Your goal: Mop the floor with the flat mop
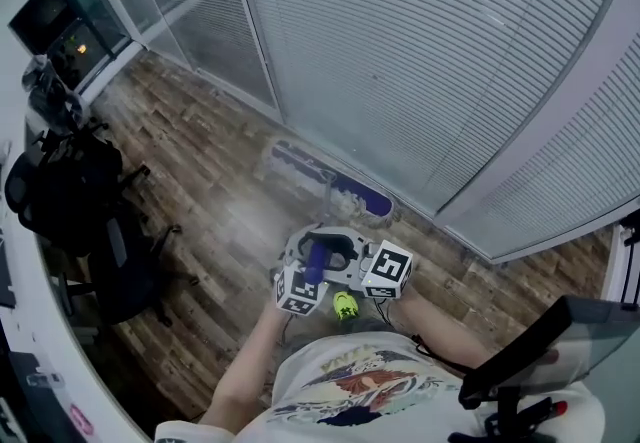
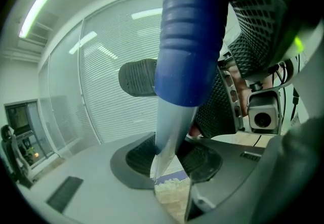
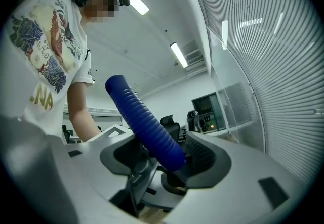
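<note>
Head view places the flat mop [image 1: 355, 196], a long-handled tool with a purple flat pad edged in white fringe. Its pad lies on the brown wood-plank floor [image 1: 200, 181], just beside the foot of the glass wall with closed white blinds [image 1: 420, 61], and its handle rises toward me. Left gripper view shows the left gripper [image 2: 169, 160] with both meshed pads pressed on the pale silvery shaft [image 2: 169, 127], just below the blue ribbed grip [image 3: 144, 122]. Right gripper view shows the right gripper [image 3: 169, 162] clamped across the lower end of that grip, directly above the left gripper and nearly touching it. I judge the step in hand to be a mopping stroke along the wall line, with much of the floor yet to cover.

To do it well, I hold both clamps firm and drive the handle with both grippers as one unit, so that the pad lies flat and no edge lifts. I judge the smooth shaft likelier to twist in the jaws than the ribbed grip, so I avoid rolling either wrist alone. I lay each pass to overlap the one beside it and work from the wall outward. I steer the pad short of the glass at the wall's foot and clear of the black office chairs [image 1: 70, 191] at the left of the room.
</note>
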